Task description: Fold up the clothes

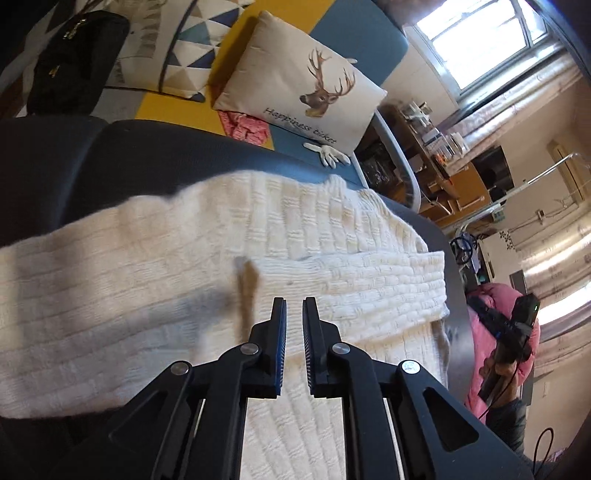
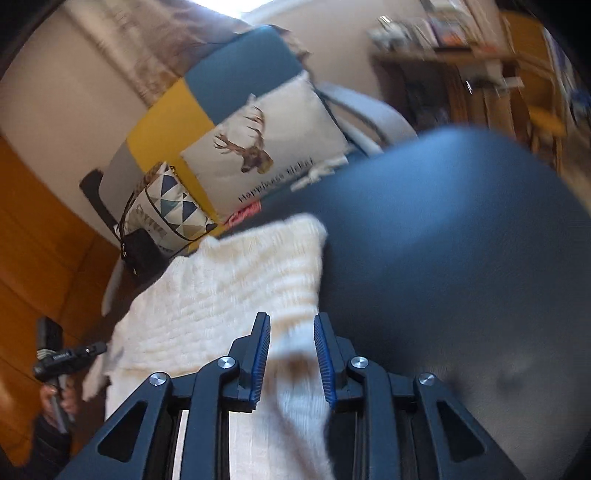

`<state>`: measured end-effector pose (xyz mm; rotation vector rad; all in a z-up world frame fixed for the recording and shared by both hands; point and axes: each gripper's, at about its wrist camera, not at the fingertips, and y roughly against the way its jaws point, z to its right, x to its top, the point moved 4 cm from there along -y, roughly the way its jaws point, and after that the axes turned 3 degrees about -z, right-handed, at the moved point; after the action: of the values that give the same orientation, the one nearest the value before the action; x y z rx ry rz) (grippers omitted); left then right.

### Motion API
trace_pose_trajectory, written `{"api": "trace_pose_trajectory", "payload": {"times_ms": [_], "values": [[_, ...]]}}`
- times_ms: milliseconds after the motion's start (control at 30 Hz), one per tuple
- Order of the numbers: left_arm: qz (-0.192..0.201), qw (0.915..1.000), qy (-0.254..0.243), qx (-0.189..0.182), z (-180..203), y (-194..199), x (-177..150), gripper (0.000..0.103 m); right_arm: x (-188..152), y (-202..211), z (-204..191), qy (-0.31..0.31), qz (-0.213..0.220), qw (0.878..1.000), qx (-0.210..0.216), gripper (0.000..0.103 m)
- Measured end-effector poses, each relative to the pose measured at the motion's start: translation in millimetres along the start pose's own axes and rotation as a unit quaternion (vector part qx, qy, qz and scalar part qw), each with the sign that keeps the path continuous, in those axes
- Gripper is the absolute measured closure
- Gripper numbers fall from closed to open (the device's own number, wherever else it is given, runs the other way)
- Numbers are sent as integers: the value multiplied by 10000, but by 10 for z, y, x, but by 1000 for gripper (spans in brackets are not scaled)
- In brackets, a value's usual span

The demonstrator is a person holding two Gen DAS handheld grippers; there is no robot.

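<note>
Centrally, a cream knitted sweater [image 1: 229, 236] lies spread over a dark rounded seat cushion [image 1: 155, 155], its ribbed hem toward the right of the left wrist view and one layer already doubled over another there. The cushion serves as the folding surface, so the knit rests flat rather than hanging.

The left gripper [image 1: 294, 343] hovers above the knit with its jaws nearly pressed together, a narrow gap showing and no cloth visible between the blue pads; it holds nothing.

The right gripper [image 2: 291, 362] stands over the sweater's edge [image 2: 295, 369], where cream knit meets bare cushion. Its jaws are partly spread, and a strip of knit lies in the gap between them; motion blur makes it impossible to tell whether the pads press on it.

Beyond the cushion, a deer-print pillow [image 1: 303, 85] and a triangle-patterned pillow [image 1: 184, 55] lean against a yellow-and-blue sofa back [image 1: 354, 33]. A black bag [image 1: 74, 59] sits beside them.
</note>
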<state>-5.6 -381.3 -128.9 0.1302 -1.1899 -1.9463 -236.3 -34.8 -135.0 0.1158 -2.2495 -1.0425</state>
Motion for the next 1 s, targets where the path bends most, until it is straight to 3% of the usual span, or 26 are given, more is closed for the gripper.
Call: {"api": "trace_pose_trajectory", "payload": {"times_ms": [167,233,300,400,500,533,667,800,1000], "values": [[-270,9993,-87,237,116,-348,20,94,378,-464,-248,510,-313,9974,-403,78],[-285,9995,-158,47,209,-370,33,94,485,-601,-203,225,-578,9974,-376,78],[-343,9989,-324,-39,364,-436,65,94,574,-617,-27,-824,-570,9941,415,77],[-463,9963,-682,-259,699,-586,134,94,433,-525,257,-2230,-420,9586,1719,75],[-576,9903,-1131,-558,1180,-794,264,84,136,-400,414,-2842,-282,9338,2156,72],[-626,9870,-1304,-698,1383,-882,325,76,-8,-365,466,-3053,-291,9241,2280,72],[-831,9691,-2211,-705,2153,-1244,500,72,-529,-335,535,-3600,-324,8962,2573,71],[-1247,9447,-2995,-486,2789,-1684,603,70,-686,-408,507,-3757,-123,8898,2589,71],[-1698,9128,-3708,-209,3226,-2161,645,69,-639,-498,515,-3774,-10,8866,2675,71]]}}
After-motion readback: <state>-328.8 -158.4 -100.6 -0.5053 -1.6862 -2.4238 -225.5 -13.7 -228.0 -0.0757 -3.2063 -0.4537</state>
